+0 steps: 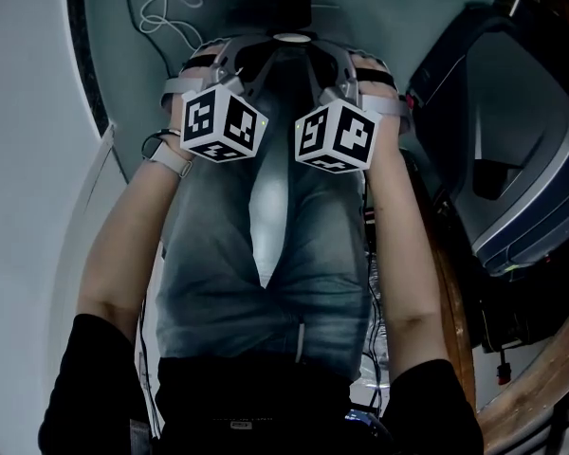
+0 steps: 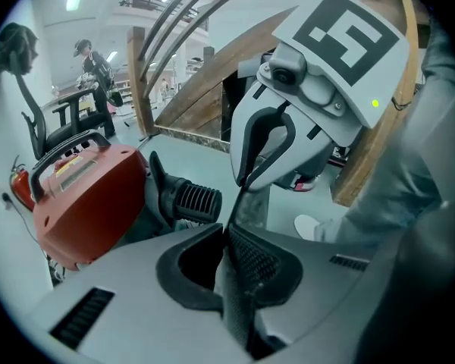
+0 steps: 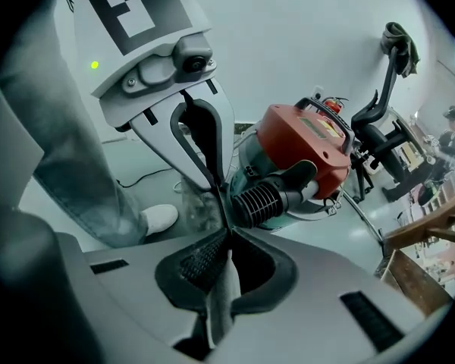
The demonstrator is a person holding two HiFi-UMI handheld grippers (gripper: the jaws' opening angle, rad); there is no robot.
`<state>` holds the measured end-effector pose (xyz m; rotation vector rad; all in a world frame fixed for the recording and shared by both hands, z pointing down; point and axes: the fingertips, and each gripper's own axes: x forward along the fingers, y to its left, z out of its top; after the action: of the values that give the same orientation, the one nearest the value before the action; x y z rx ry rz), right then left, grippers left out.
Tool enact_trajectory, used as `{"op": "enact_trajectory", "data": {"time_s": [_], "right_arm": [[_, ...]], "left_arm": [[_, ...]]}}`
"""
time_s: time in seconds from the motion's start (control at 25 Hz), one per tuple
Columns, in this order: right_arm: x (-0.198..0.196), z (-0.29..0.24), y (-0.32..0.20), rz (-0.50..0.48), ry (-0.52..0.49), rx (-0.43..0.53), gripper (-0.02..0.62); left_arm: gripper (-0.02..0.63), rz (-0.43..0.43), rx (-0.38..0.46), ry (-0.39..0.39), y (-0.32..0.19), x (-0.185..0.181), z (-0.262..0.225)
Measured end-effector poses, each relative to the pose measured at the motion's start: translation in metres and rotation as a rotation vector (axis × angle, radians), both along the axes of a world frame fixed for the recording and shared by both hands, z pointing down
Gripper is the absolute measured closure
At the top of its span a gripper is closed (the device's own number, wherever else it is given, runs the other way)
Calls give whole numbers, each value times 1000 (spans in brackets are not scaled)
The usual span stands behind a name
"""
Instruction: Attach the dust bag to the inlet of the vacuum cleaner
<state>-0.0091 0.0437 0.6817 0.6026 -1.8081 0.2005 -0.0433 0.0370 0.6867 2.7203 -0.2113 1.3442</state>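
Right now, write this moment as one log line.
left gripper: shut on dust bag | right gripper: same | vacuum cleaner: bag unattached

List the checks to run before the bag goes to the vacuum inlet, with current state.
1. Left gripper grips the dust bag: ok, jaws shut on the thin grey sheet.
2. Right gripper grips it too: ok, jaws shut on the same sheet.
3. Bag mouth faces the inlet: cannot tell, the bag shows only edge-on.
4. Vacuum cleaner ahead of the grippers: ok, its red body shows in both gripper views.
5. Inlet free: cannot tell. A black ribbed hose sits at the vacuum's front, and the inlet itself cannot be made out.
6. Bag attached: not ok, it is held apart from the vacuum.
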Motion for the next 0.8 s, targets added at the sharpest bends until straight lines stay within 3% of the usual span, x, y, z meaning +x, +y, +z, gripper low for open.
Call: {"op": "enact_trajectory", "data": {"time_s": [0.36, 0.56, 0.8], "right_arm": [[10, 1, -25, -6, 14, 69, 561], [0, -10, -37, -64, 19, 77, 561], [5, -18, -38, -55, 28, 70, 561]], "left_arm": [[588, -16, 57, 42, -20, 9, 0], [588, -81, 85, 52, -28, -2, -10], [588, -51, 150, 38, -34, 2, -22]]}}
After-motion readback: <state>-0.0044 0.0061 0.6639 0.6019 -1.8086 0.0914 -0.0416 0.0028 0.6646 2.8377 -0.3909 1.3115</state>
